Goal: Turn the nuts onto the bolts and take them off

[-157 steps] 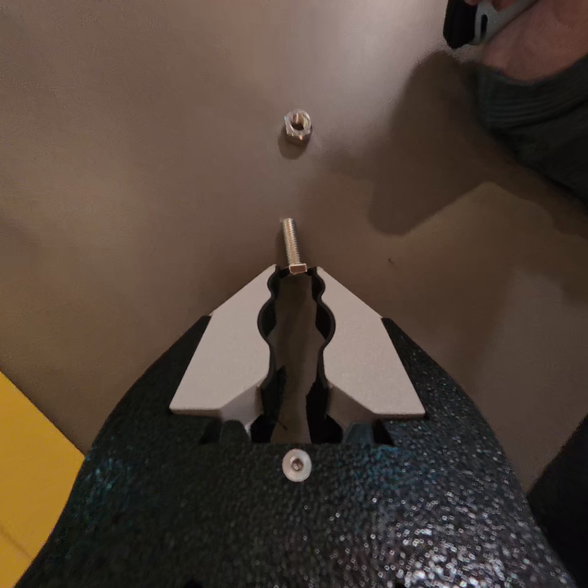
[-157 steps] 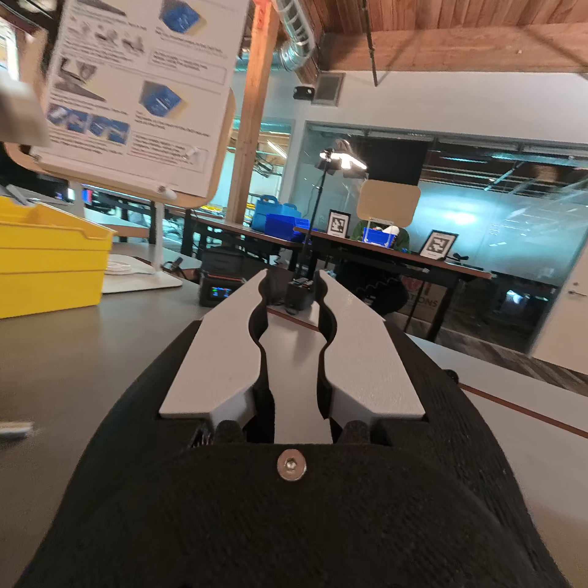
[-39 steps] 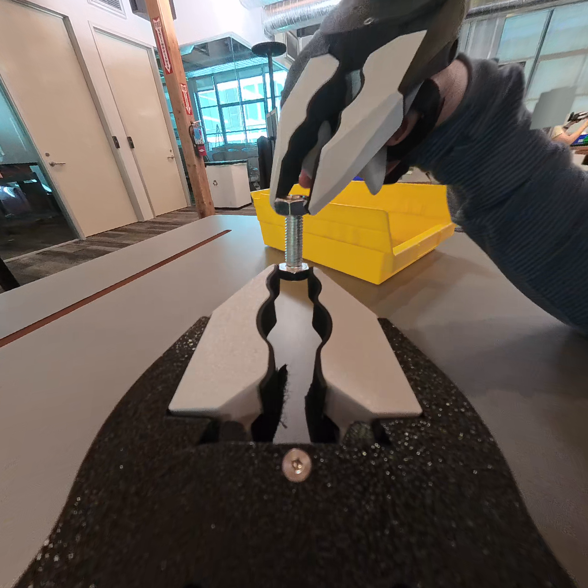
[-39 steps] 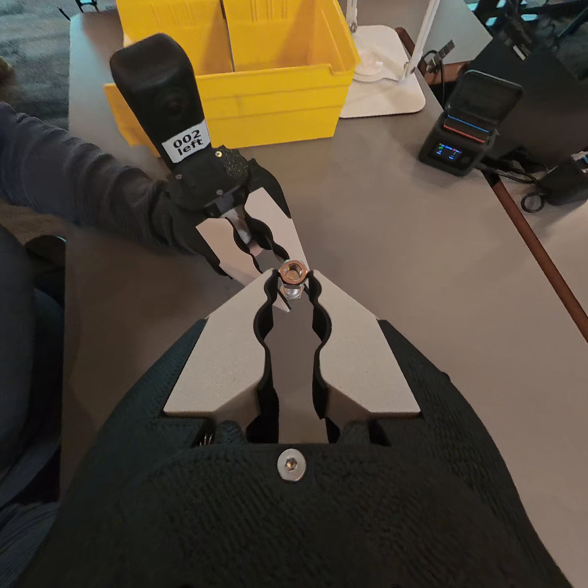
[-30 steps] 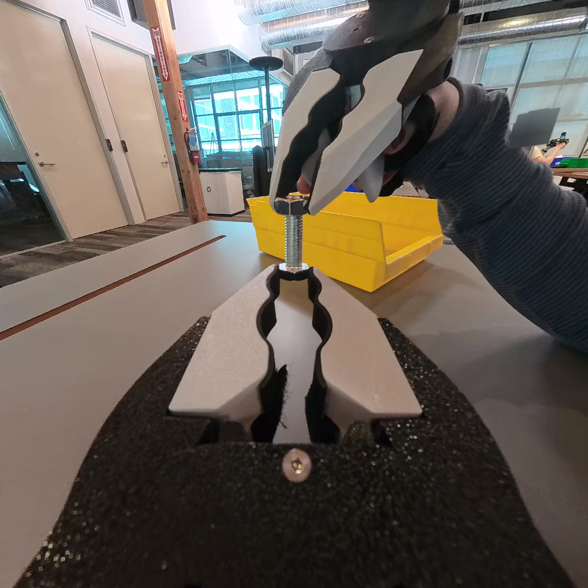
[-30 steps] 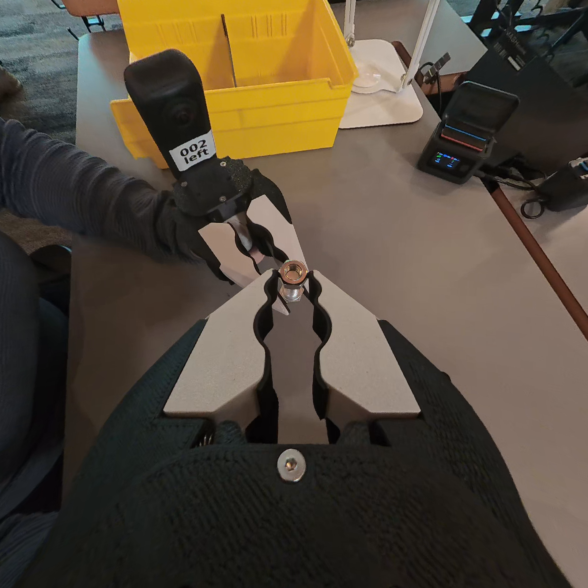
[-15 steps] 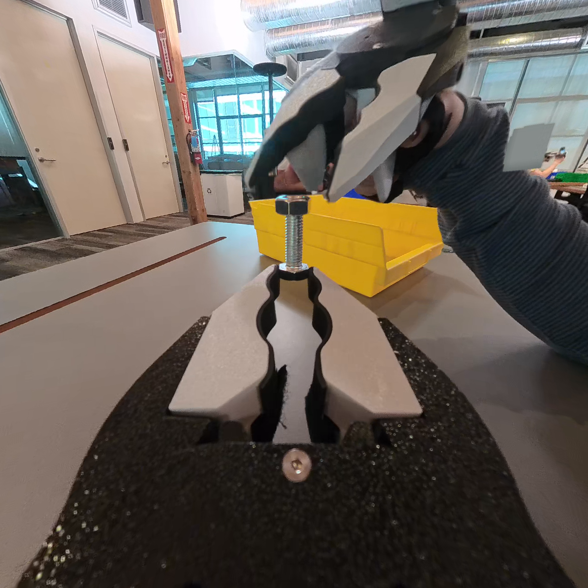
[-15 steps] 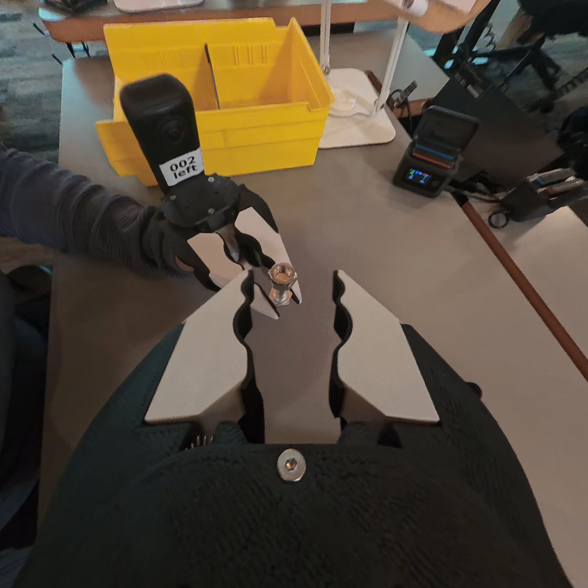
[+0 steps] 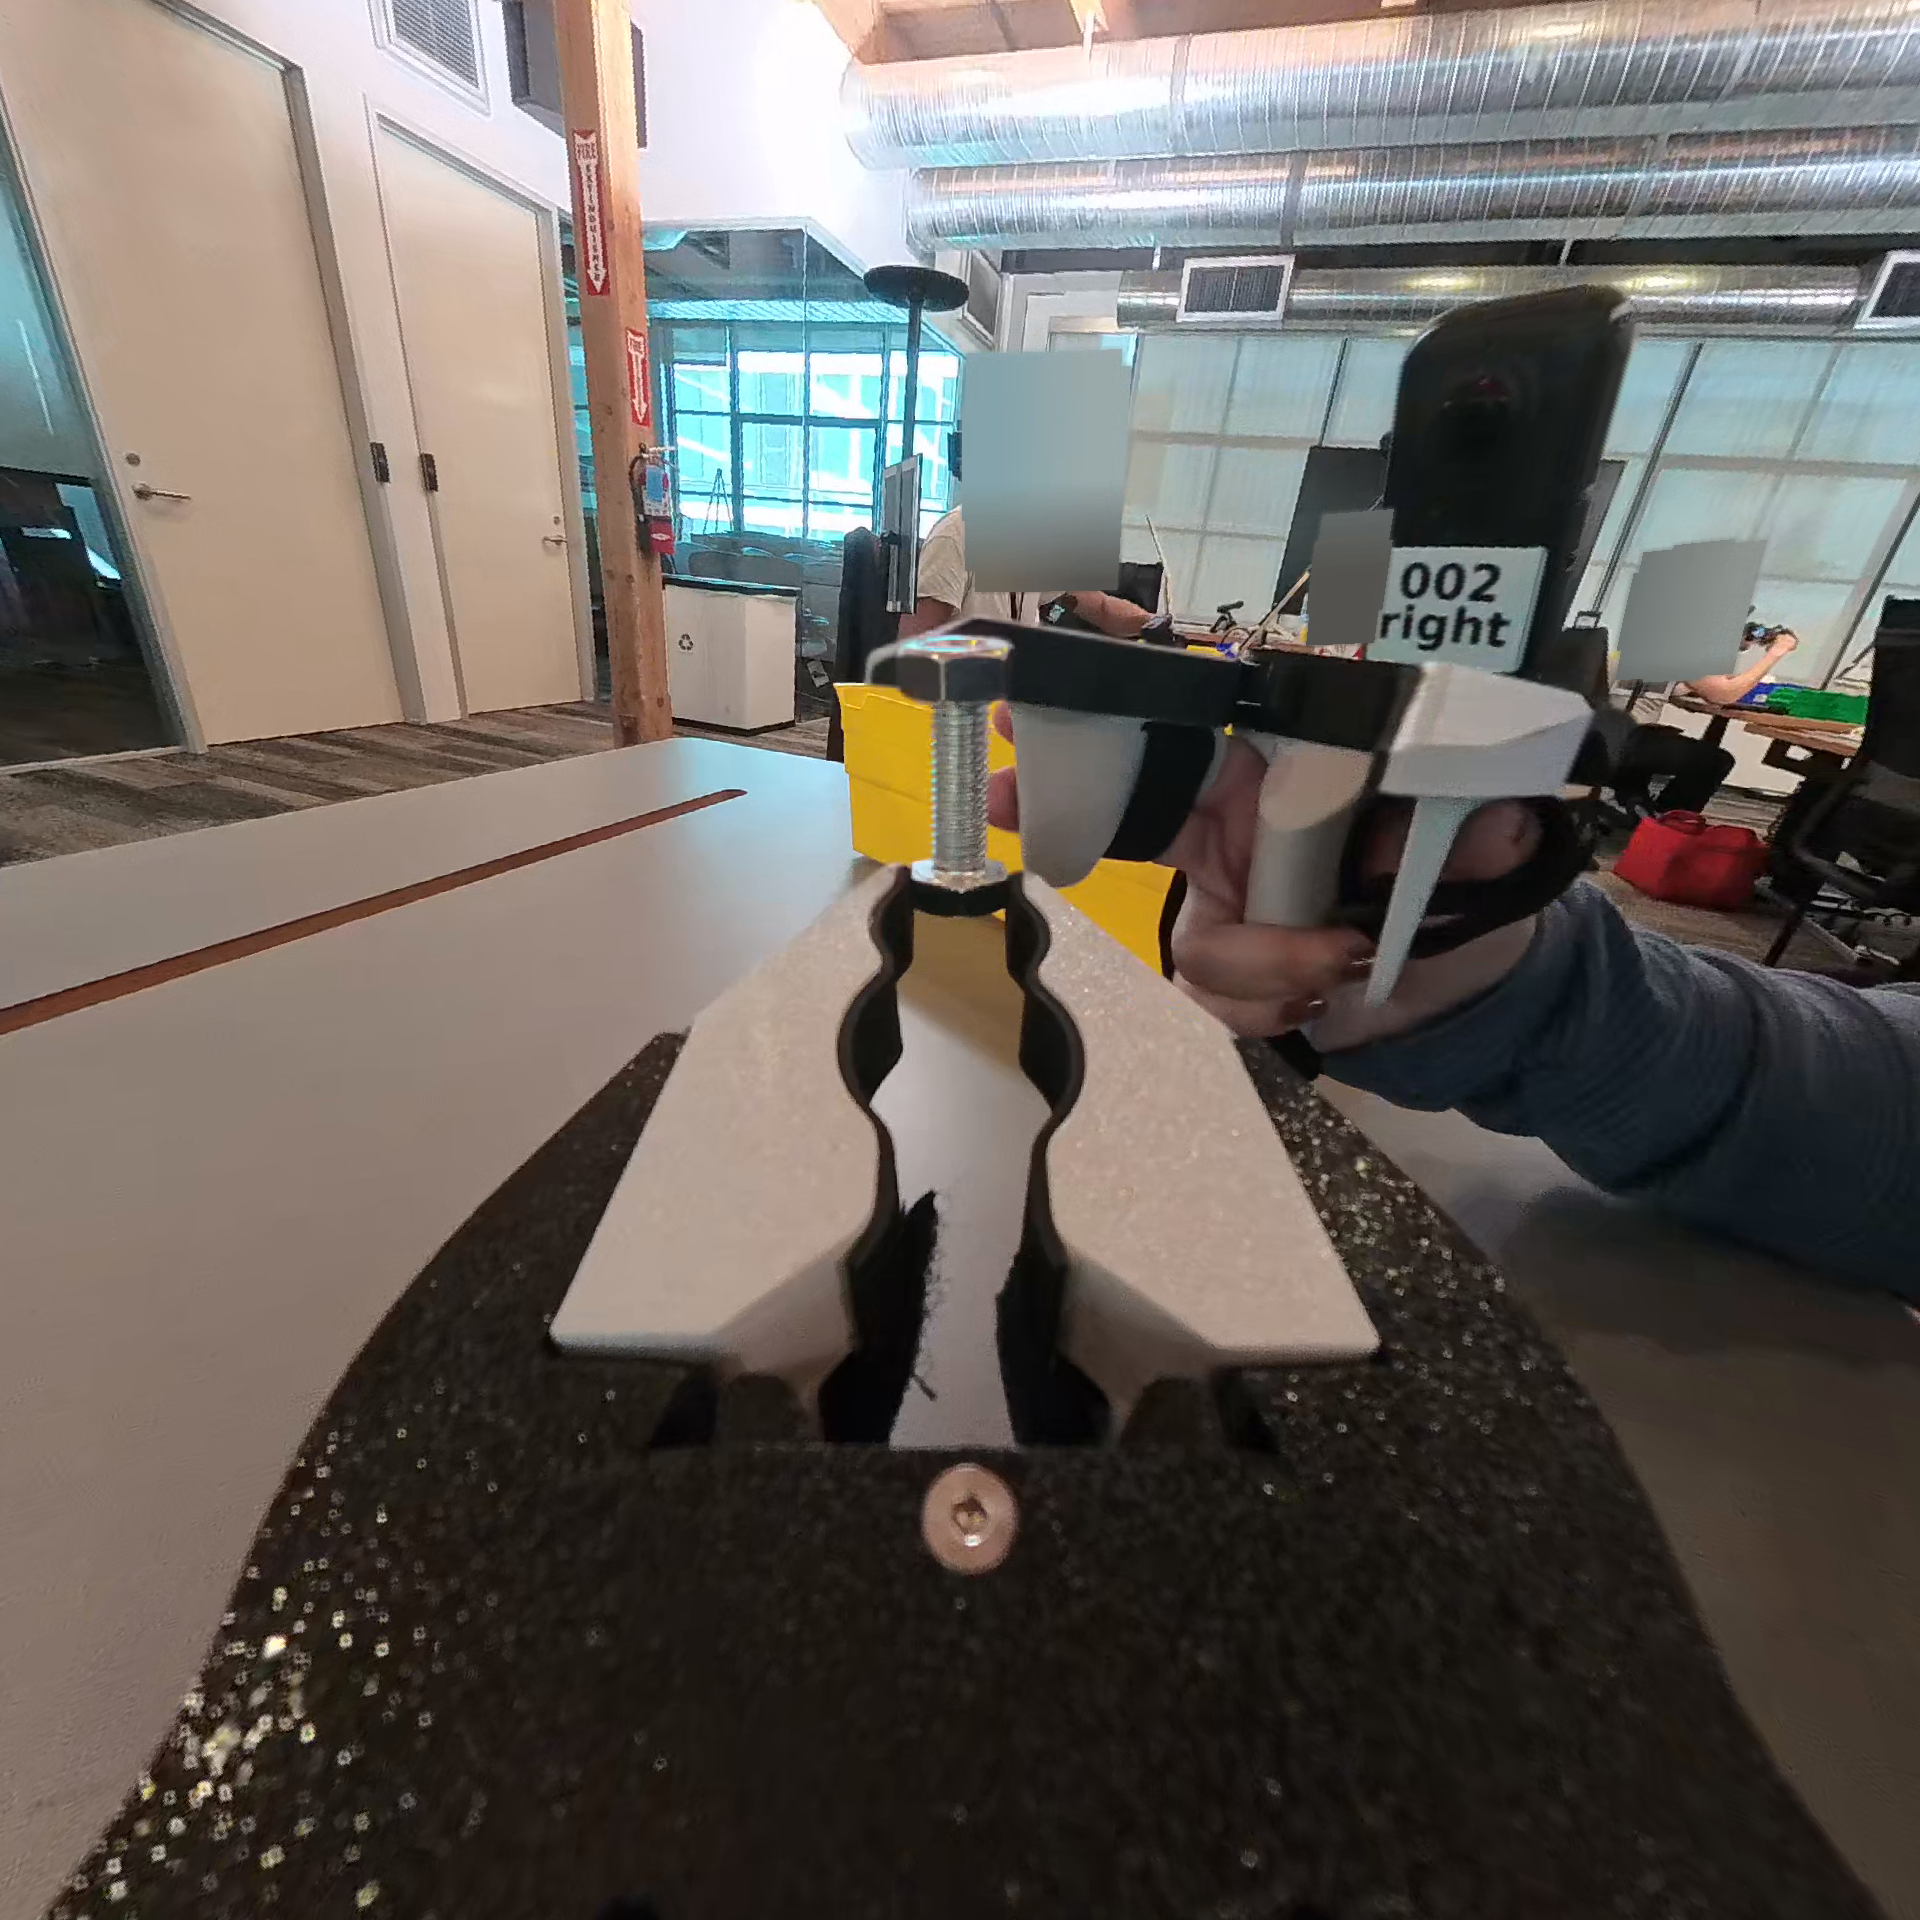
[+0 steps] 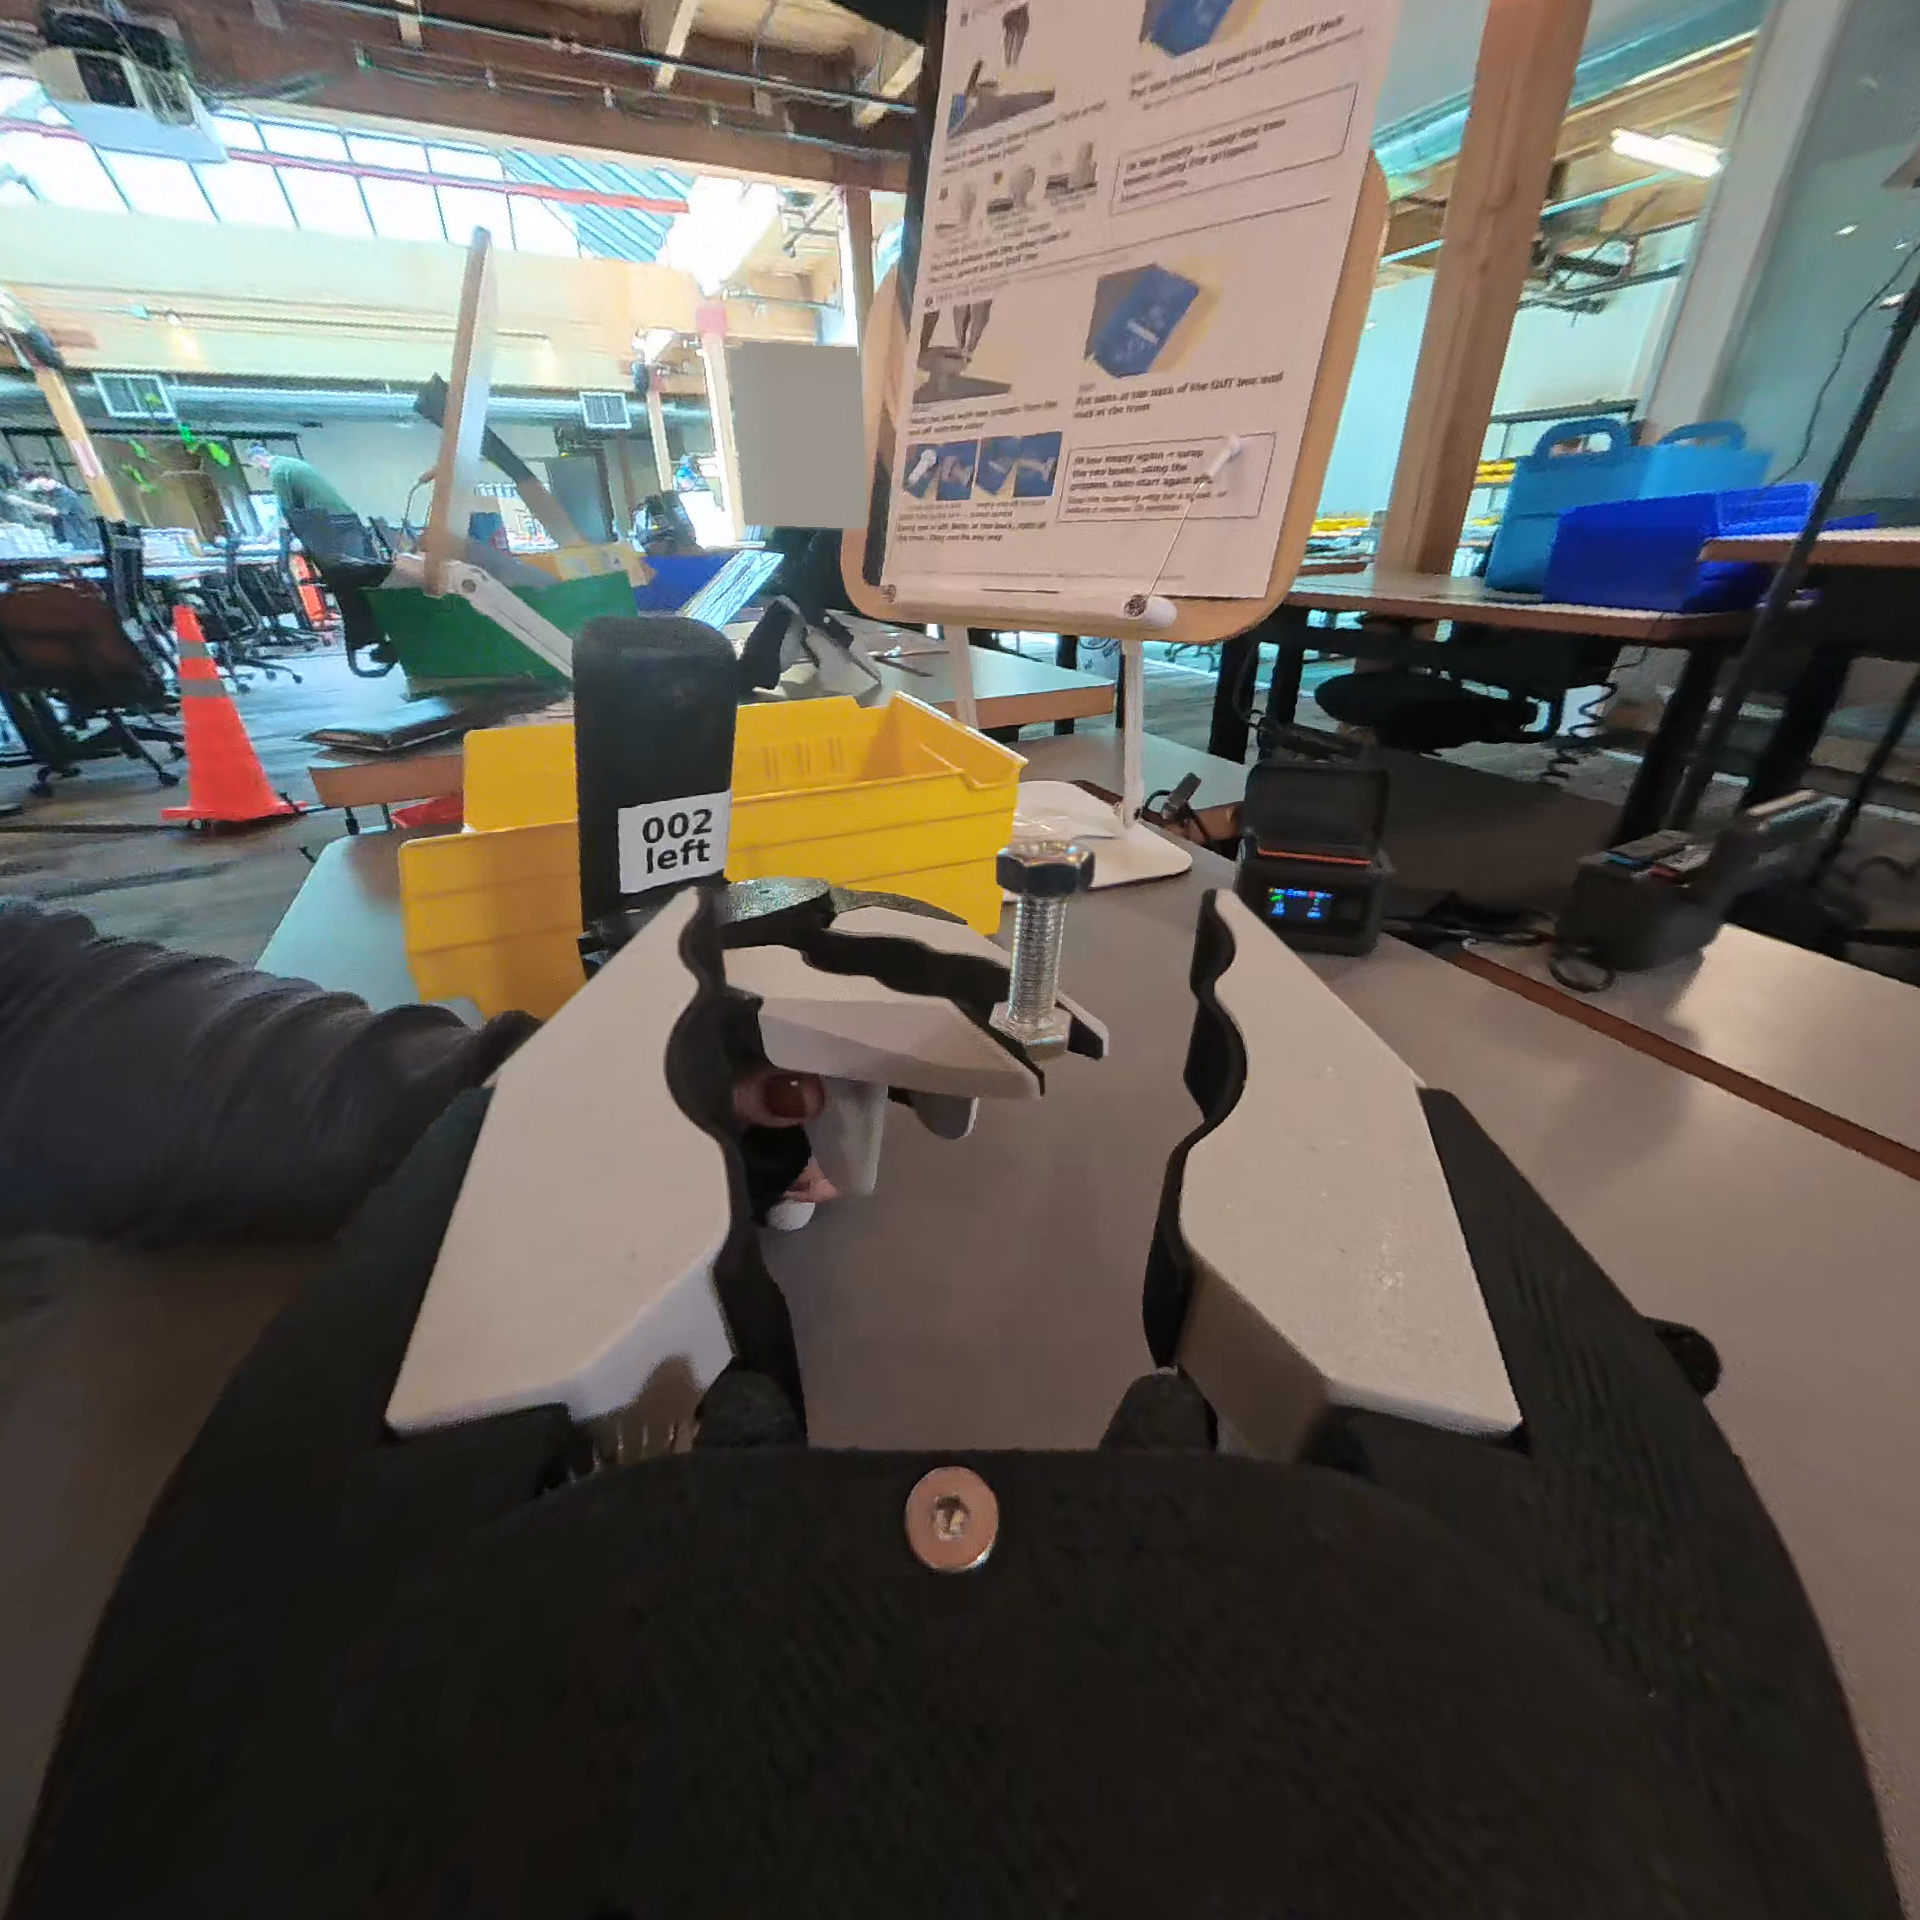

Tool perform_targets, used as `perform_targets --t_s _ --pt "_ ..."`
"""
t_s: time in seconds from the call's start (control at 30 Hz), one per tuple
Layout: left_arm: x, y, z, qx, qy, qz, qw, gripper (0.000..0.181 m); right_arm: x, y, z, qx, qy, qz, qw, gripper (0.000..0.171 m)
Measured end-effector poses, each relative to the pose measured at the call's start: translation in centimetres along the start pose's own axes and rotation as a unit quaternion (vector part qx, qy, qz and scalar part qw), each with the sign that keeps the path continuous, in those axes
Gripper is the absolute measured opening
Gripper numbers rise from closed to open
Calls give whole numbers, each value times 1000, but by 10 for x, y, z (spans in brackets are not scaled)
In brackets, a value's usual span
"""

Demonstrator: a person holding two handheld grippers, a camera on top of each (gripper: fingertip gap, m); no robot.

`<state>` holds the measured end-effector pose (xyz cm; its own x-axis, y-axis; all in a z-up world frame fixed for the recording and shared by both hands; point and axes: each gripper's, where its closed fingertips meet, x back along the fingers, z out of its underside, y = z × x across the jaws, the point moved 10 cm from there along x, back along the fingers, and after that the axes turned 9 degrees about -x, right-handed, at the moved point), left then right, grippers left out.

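A silver bolt stands upright, hex head up, with a nut at its lower end. My left gripper is shut on the nut and holds it just above the grey table. In the right wrist view the bolt and nut sit at the left gripper's tips. My right gripper is open and level with the table, its fingers wide on either side of the bolt head without touching it. It comes in from the right in the left wrist view.
A yellow bin stands on the table behind the bolt, also in the left wrist view. A white stand with an instruction sheet and a small black device with a screen stand at the back right. Left and right tips are no more than a few centimetres apart.
My right gripper let go of the bolt's top, opened wide, and swung from above down to a level pose at the bolt head. The left gripper kept its hold.
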<state>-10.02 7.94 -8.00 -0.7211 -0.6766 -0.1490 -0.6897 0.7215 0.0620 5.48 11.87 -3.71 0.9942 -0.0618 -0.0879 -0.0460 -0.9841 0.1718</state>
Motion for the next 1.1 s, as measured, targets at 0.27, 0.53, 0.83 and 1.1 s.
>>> perform_targets --t_s 0.27,0.53,0.83,1.1 --pt "-8 -9 2 -14 31 44 998 15 -8 6 1 -4 12 -32 999 93" --pt "-6 -6 1 -3 23 28 999 15 -5 8 0 11 28 -37 999 88" --pt "-10 -11 2 -22 39 43 998 15 -4 7 1 9 28 -36 999 87" --pt "-4 -3 2 19 28 31 999 15 0 1 0 5 22 -31 999 85"
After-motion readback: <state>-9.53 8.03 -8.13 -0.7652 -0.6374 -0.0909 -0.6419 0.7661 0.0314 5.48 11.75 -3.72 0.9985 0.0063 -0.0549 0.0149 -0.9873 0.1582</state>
